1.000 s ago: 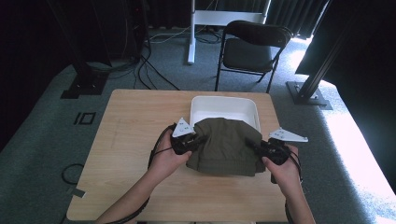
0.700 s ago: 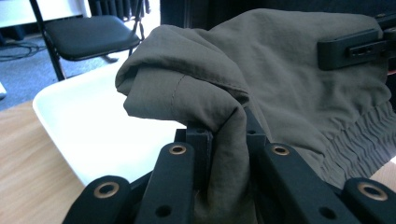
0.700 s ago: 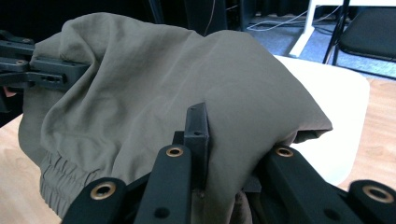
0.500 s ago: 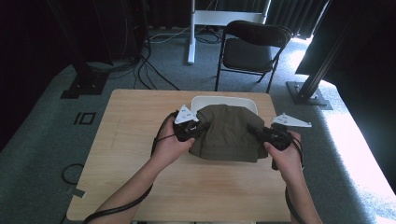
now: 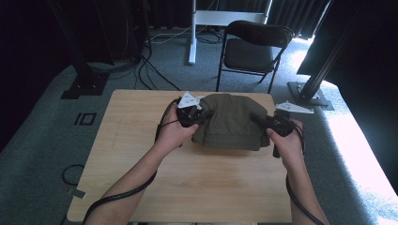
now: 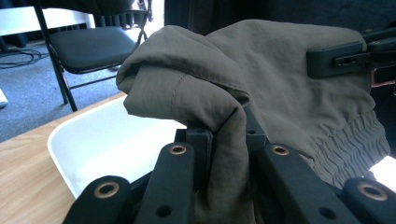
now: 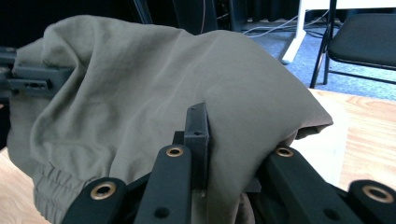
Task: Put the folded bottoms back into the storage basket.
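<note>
Both tools pinch soft, creased olive cloth with an elastic hem.

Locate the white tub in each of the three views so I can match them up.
High view: the white tub is almost hidden behind the lifted olive garment; a sliver of rim peeks out beside the left claw.
Left gripper view: lower left, white tub under the garment.
Right gripper view: a pale strip at right, below the garment's edge.
Shared landmark: the black folding chair.
</note>
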Tool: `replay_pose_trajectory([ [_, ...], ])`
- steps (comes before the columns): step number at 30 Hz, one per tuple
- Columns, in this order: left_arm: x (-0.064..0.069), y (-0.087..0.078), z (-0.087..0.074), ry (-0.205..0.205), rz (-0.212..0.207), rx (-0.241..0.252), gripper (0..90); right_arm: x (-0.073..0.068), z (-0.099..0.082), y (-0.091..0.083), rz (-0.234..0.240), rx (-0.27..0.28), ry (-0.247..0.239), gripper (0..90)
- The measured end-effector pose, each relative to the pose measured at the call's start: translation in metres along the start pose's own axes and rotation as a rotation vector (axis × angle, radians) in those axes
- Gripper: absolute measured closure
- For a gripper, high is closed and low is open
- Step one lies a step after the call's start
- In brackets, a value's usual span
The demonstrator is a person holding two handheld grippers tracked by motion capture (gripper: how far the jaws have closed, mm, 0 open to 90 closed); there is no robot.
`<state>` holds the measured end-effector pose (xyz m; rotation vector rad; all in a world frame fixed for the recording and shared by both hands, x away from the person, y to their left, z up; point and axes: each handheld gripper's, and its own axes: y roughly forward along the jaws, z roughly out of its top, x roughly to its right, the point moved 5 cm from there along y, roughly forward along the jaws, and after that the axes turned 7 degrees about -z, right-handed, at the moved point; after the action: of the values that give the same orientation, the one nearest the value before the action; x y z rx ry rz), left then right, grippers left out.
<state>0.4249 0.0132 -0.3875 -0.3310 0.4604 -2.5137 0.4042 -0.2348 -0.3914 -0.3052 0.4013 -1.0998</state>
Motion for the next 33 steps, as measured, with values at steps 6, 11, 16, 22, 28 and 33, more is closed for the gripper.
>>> replay_pose_trajectory([
  [6, -0.018, 0.009, 0.008, -0.019, 0.022, -0.002, 81.8, 0.007, 0.013, 0.017, -0.002, -0.01, 0.031, 78.1],
  [11, -0.031, 0.016, 0.012, -0.046, 0.037, -0.001, 81.9, 0.014, 0.021, 0.035, -0.003, -0.028, 0.051, 78.1],
  [16, -0.041, 0.023, 0.012, -0.072, 0.039, 0.006, 81.9, 0.021, 0.026, 0.048, -0.007, -0.043, 0.072, 78.1],
  [22, -0.055, 0.037, 0.006, -0.111, 0.055, -0.007, 82.1, 0.03, 0.023, 0.066, -0.014, -0.065, 0.101, 78.1],
  [28, -0.065, 0.053, -0.003, -0.143, 0.072, -0.031, 82.0, 0.038, 0.013, 0.085, -0.029, -0.092, 0.124, 78.1],
  [33, -0.071, 0.065, -0.014, -0.155, 0.067, -0.051, 82.0, 0.046, 0.002, 0.096, -0.049, -0.108, 0.143, 78.2],
])
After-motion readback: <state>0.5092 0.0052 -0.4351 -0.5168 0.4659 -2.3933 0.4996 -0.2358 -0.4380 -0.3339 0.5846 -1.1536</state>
